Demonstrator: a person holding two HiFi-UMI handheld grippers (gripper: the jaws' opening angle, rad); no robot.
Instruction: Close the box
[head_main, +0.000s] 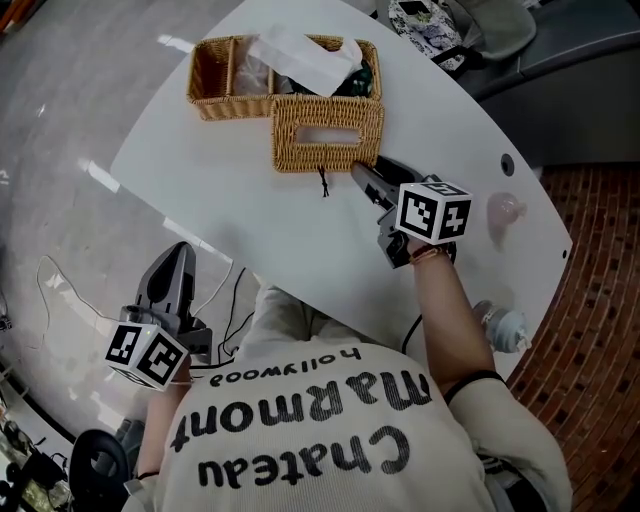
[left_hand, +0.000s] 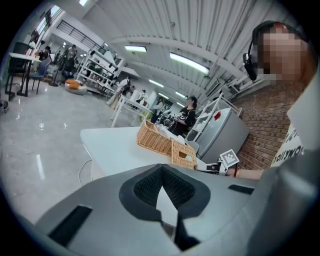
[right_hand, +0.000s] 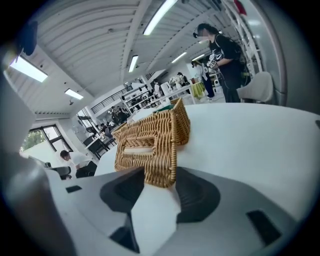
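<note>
A wicker box (head_main: 215, 75) with compartments stands at the far side of the white table (head_main: 220, 210), with white tissue (head_main: 300, 55) sticking out of it. Its wicker lid (head_main: 328, 135), which has a slot in it, is swung down against the box's front. My right gripper (head_main: 360, 173) reaches to the lid's near right corner. In the right gripper view that corner of the lid (right_hand: 150, 145) sits between the spread jaws of my right gripper (right_hand: 159, 172), and the pads stand apart from it. My left gripper (head_main: 175, 265) hangs off the table at the lower left, its fingertips together (left_hand: 162, 167) on nothing.
A thin dark cord (head_main: 323, 183) dangles from the lid onto the table. A pink object (head_main: 503, 210) and a cable hole (head_main: 507, 163) lie near the table's right edge. A bottle (head_main: 500, 325) shows beyond that edge. A cable (head_main: 60, 290) runs over the floor at left.
</note>
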